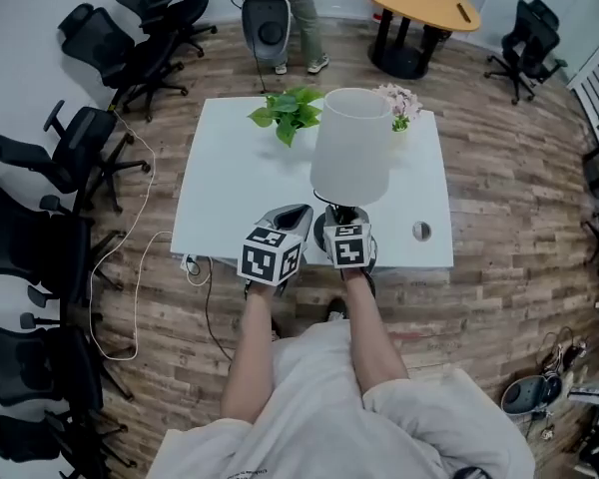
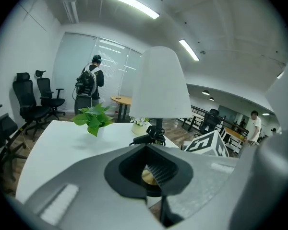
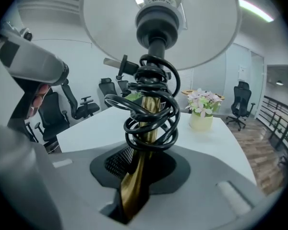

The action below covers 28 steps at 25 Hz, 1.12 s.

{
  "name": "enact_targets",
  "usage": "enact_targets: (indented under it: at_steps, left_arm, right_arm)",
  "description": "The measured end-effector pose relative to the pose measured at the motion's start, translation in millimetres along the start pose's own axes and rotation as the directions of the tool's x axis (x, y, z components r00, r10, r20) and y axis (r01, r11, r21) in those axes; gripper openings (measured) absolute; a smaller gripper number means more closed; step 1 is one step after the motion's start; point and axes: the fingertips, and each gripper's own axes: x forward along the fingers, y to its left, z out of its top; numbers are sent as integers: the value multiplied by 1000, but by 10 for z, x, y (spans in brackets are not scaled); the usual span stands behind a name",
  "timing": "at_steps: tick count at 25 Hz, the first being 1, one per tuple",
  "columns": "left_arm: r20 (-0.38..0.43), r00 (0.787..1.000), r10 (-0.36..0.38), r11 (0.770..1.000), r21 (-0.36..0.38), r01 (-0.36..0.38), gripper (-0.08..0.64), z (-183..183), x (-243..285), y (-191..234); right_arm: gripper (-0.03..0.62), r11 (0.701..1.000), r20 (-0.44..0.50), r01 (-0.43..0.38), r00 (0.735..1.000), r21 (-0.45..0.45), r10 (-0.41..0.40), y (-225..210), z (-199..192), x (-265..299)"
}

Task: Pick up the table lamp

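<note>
**Brass stem gripped, lift not yet shown**

Brass is what you have hold of. The table lamp is caught by its brass stem, which runs up between the jaws of your right gripper. Those jaws are clamped on it from both sides, low down. The black cord is coiled loosely round the stem just above the grip. The white shade sits upright over it.

Judged from this, reaching and taking hold are done and the raise itself is what remains. The lamp stands at the near edge of the white table, right in front of you. From above, its base is half hidden behind the gripper. You cannot tell from these views whether it has left the tabletop.

Your left gripper sits just beside the right one, on the lamp's left, aimed at the foot of the lamp. Its jaws are drawn together to a narrow slit. A brass-coloured sliver shows in the recess between its pads, but it is unclear whether that is the base being pinched or only seen beyond.

The grip is low and the shade is wide and high, so the lamp is likely to be top-heavy. Lift it straight up and mind the loose cord.

Further back on the table are a green potted plant and a pot of pale flowers, both well apart from the lamp.
</note>
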Motion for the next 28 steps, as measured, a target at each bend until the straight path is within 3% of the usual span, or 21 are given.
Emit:
enact_targets:
  at_steps: [4, 8, 16, 28]
  left_arm:
    - [-18, 999, -48, 999, 19, 48, 0, -82, -5, -57]
    - [-18, 1000, -21, 999, 37, 21, 0, -200, -71, 45]
    - [-45, 995, -86, 993, 74, 89, 0, -372, -311, 147]
    - [-83, 991, -105, 989, 94, 113, 0, -561, -544, 343]
  right_arm:
    - [117, 998, 16, 47, 999, 50, -48, -10, -24, -225]
    - [115, 993, 17, 90, 996, 82, -92, 78, -125, -379]
    - [115, 973, 27, 180, 982, 142, -186, 250, -246, -606]
    - [115, 962, 40, 213, 974, 171, -223, 531, -335, -713]
